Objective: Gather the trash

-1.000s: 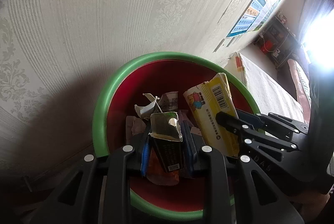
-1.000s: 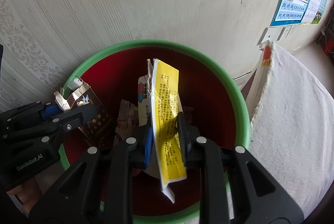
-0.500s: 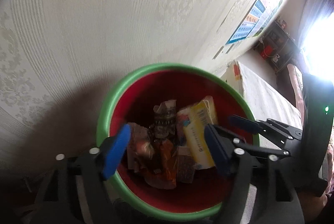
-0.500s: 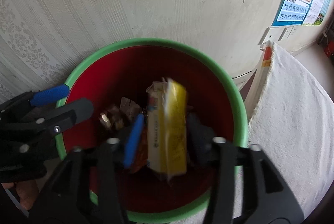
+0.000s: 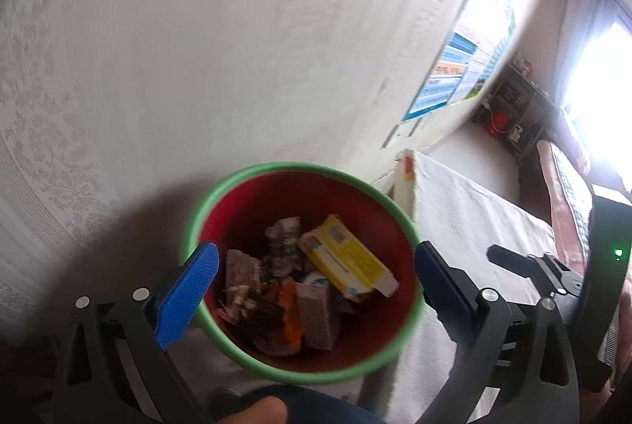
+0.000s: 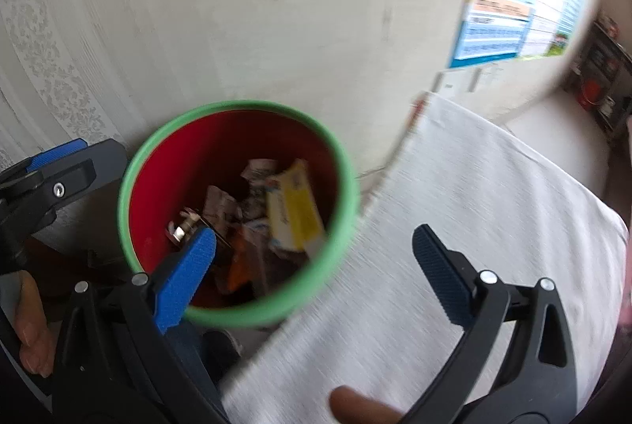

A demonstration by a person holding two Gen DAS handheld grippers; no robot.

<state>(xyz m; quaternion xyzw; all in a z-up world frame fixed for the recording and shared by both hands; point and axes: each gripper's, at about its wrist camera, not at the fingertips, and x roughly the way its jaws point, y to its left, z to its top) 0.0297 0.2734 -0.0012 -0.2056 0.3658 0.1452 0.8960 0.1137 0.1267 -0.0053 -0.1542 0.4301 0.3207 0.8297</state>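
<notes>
A red bin with a green rim (image 5: 205, 201) (image 6: 134, 171) stands on the floor by the wall. Inside lie a yellow carton (image 5: 347, 258) (image 6: 296, 211), a dark crumpled carton (image 5: 282, 242) and several wrappers. My left gripper (image 5: 312, 274) is open and empty above the bin, its blue pads wide apart. My right gripper (image 6: 316, 258) is open and empty, above the bin's right rim and the white cloth. The left gripper's fingers (image 6: 55, 167) show at the left of the right wrist view.
A surface covered in white cloth (image 5: 474, 218) (image 6: 474, 207) adjoins the bin on the right. A patterned wall (image 5: 197, 29) is behind. A poster (image 6: 497, 25) hangs on it. A dark shelf unit (image 5: 509, 108) stands far right.
Both grippers opened and dropped their cartons into the bin, then pulled back and up. The right gripper has swung to the right over the cloth.
</notes>
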